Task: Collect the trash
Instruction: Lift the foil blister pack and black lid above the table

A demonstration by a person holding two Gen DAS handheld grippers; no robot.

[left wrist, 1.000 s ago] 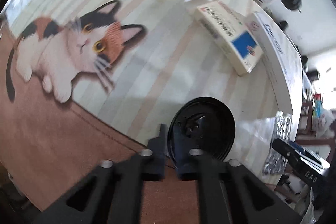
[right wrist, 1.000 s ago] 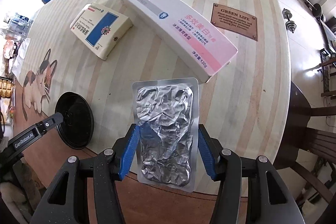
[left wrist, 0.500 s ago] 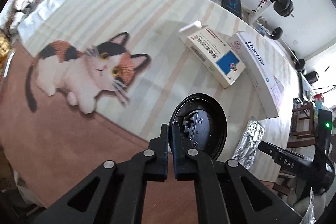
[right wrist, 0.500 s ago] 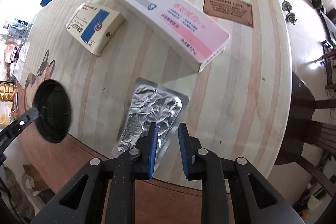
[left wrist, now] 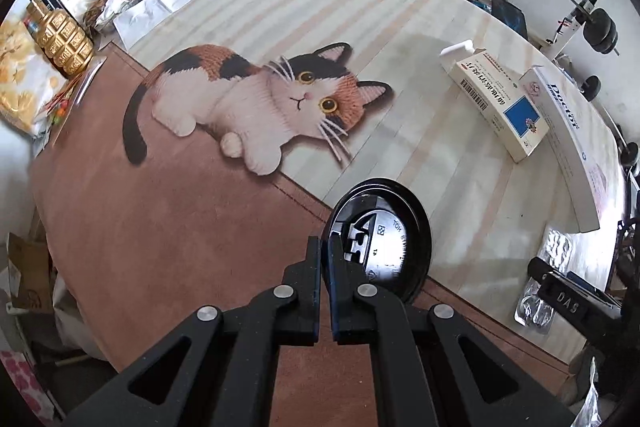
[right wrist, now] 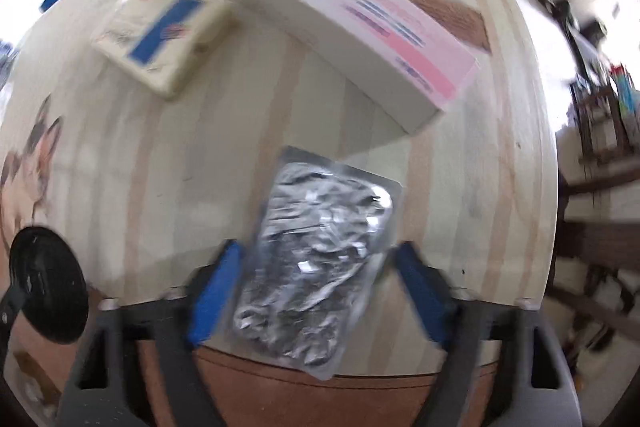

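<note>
Left gripper pinches black lid rim, right gripper spread around foil blister pack; grasp step, next close squarely on pack.

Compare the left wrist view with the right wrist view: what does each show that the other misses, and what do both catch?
Only the left wrist view shows the whole printed cat, the gold bottle and the left tongs shut on the black lid. Only the right shows the brown plaque and the right tongs open around the foil blister pack. Both show the lid, pack, toothpaste box and small medicine box.
</note>
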